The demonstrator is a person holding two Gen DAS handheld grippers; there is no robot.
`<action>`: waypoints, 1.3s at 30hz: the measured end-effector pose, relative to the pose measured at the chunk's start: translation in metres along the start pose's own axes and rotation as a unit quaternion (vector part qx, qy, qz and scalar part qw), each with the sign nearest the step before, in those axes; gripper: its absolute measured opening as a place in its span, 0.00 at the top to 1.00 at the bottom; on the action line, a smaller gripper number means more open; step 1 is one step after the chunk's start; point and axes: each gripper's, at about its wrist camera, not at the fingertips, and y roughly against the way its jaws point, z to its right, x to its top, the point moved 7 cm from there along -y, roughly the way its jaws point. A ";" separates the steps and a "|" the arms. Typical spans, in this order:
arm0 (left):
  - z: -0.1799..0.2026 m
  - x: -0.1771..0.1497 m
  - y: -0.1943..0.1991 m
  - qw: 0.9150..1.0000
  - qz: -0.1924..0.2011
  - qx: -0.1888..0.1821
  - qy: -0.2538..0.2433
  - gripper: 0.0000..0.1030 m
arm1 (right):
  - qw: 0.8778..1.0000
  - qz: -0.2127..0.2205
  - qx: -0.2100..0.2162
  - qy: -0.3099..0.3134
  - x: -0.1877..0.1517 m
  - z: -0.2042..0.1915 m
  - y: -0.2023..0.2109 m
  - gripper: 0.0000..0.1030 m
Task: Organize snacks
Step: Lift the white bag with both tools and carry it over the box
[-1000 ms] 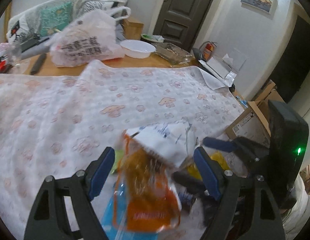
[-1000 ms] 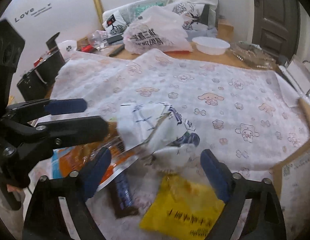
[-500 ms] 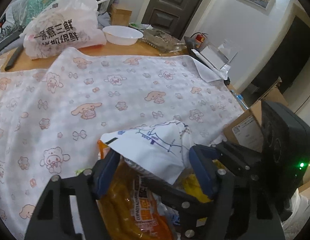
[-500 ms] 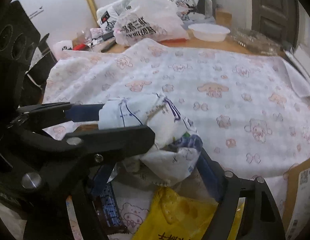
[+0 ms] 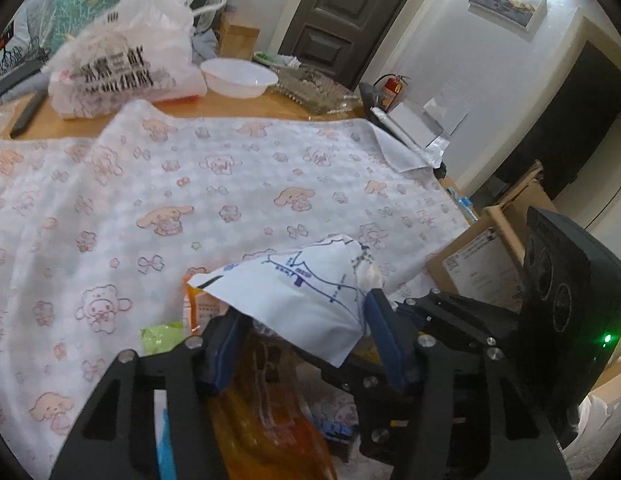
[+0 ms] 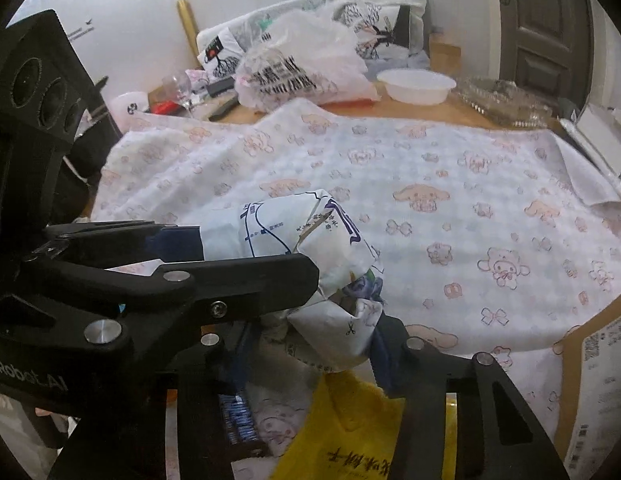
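Note:
A crumpled white snack packet (image 5: 306,300) with blue print sits at the near edge of the table, above an orange packet (image 5: 266,412). My left gripper (image 5: 304,344) has its jaws closing, and both blue pads press the packet's sides. The left gripper (image 6: 190,260) pinches the packet's (image 6: 294,236) left end in the right wrist view. My right gripper (image 6: 316,346) is closing too, with the packet's lower fold between its jaws. Its right pad (image 6: 384,344) touches the fold; the other pad is hidden behind the left gripper's finger. A yellow packet (image 6: 362,432) and a dark blue bar (image 6: 238,428) lie below.
A cartoon-print cloth (image 5: 230,184) covers the table. At the back stand a printed plastic bag (image 5: 122,68), a white bowl (image 5: 238,78), a clear tray (image 5: 314,88) and a wine glass (image 6: 182,88). A cardboard box (image 5: 482,256) stands off the right edge. A small green wrapper (image 5: 162,336) lies near the left finger.
Both grippers have come in on the white packet from either side and their jaws have narrowed around it. The packet now fills the space between the left pads.

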 end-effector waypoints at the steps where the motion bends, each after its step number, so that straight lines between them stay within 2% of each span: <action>1: 0.002 0.000 0.006 1.000 0.005 0.002 -0.002 0.47 | 1.000 0.006 0.001 0.002 0.002 -0.004 0.006 0.59; 13: 0.053 0.004 0.106 0.995 0.085 0.034 -0.041 0.47 | 0.996 0.081 0.014 0.031 0.022 -0.049 0.098 0.59; 22: 0.130 0.003 0.140 0.988 0.114 0.052 -0.085 0.47 | 0.991 0.131 0.023 0.025 0.014 -0.036 0.174 0.59; 29: 0.206 0.015 0.119 0.984 0.110 0.038 -0.134 0.47 | 0.986 0.166 0.003 -0.006 0.002 0.019 0.226 0.59; 33: 0.249 0.021 0.082 0.984 0.088 0.013 -0.155 0.47 | 0.986 0.165 -0.023 -0.030 -0.009 0.062 0.243 0.59; 39: 0.288 0.023 0.016 0.985 0.033 -0.017 -0.167 0.46 | 0.987 0.138 -0.054 -0.070 -0.034 0.128 0.243 0.59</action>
